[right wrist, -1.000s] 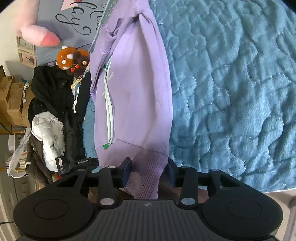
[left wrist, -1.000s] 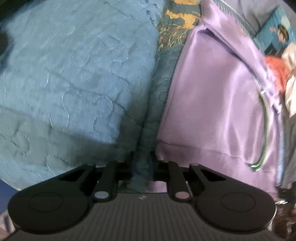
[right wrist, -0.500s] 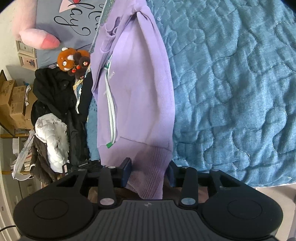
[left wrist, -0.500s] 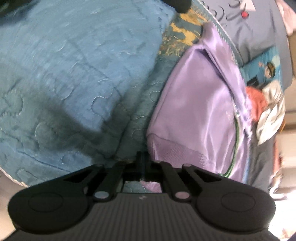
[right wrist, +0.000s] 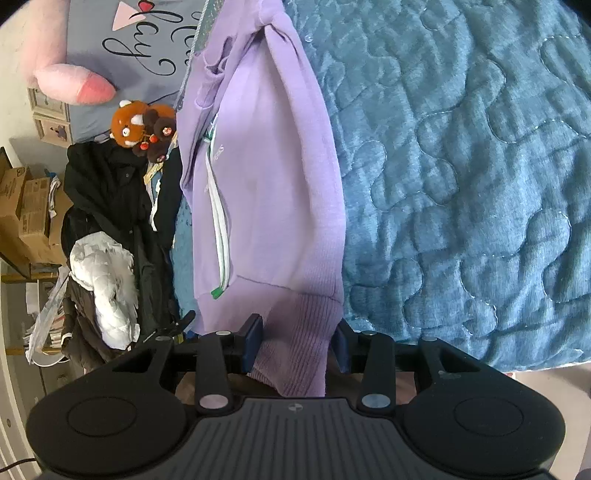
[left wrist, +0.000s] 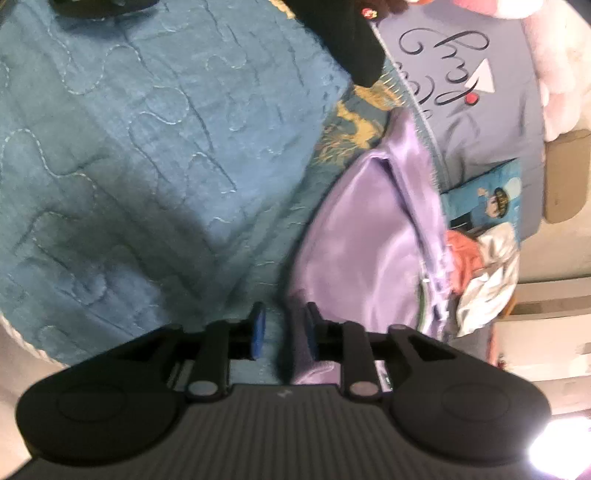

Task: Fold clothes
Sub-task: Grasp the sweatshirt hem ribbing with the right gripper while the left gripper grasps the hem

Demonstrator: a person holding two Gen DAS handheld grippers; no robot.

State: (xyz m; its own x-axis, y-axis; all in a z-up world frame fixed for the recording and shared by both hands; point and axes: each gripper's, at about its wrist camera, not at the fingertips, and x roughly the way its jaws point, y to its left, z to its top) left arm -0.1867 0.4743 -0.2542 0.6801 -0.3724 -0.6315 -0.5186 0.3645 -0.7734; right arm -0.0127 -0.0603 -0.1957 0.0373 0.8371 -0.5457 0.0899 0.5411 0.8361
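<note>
1. A home bedroom is shown: a blue quilted bedspread [right wrist: 461, 166] is spread over a bed.
2. A grey pillow [right wrist: 122, 33] with script lettering and a plush toy [right wrist: 142, 127] are seen at 10 o'clock.
3. Cardboard boxes [right wrist: 22, 218] are stacked at 9 o'clock.

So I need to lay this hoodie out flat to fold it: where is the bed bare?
The blue quilt is bare on the side of the purple hoodie away from the pillow. The other side is crowded: black jacket, white garment, plush toy, grey pillow.
</note>
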